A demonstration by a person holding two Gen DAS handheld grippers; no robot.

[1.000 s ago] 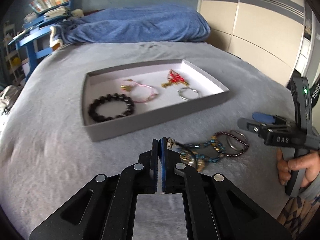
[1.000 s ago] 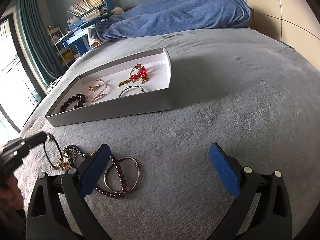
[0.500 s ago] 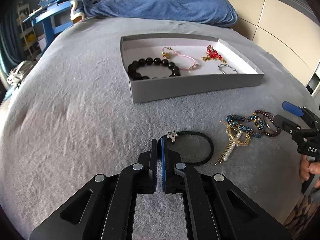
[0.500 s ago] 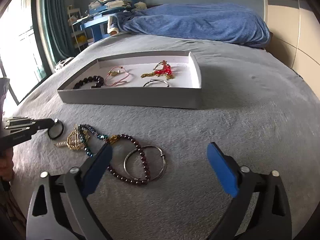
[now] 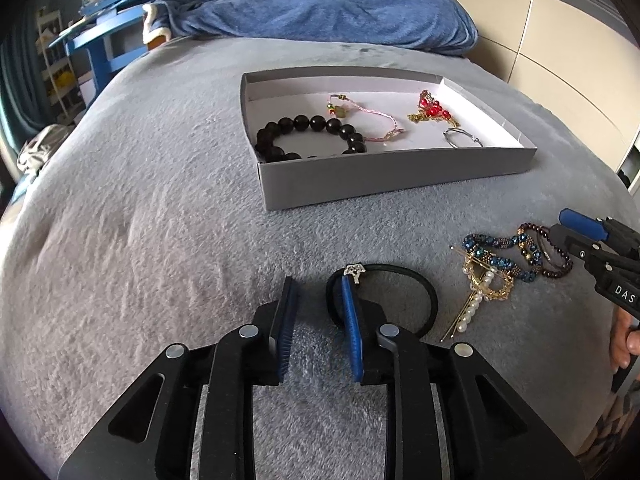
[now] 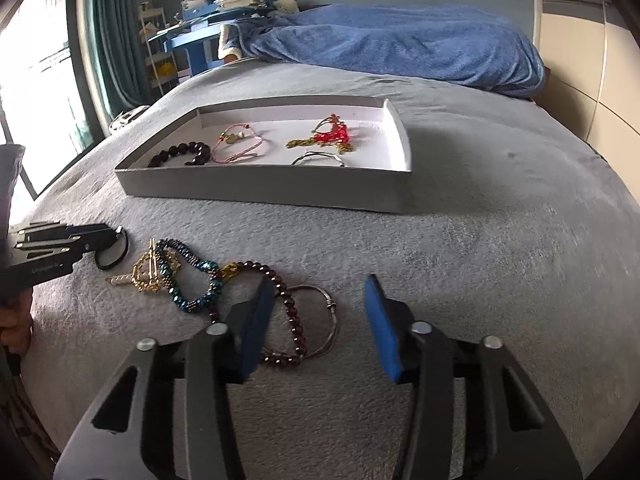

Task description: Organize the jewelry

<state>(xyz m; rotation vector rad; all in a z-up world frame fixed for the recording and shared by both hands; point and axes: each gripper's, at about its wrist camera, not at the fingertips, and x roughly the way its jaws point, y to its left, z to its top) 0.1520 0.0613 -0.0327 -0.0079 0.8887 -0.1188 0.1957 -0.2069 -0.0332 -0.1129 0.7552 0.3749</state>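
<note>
A grey box on the grey blanket holds a black bead bracelet, a pink cord bracelet, a red charm chain and a silver ring. My left gripper is open; a dark hair tie with a small charm lies on the blanket, around its right finger. My right gripper is open above a dark red bead bracelet and a silver bangle. A blue bead strand and gold pearl pin lie to their left.
A blue duvet lies across the far end of the bed. A blue desk with books and a window stand at the left. Cupboard doors are at the right.
My left gripper pulled the hair tie out of the jewelry heap to the left, then opened and let it go. My right gripper moved lower and closer over the bead bracelet and bangle.
</note>
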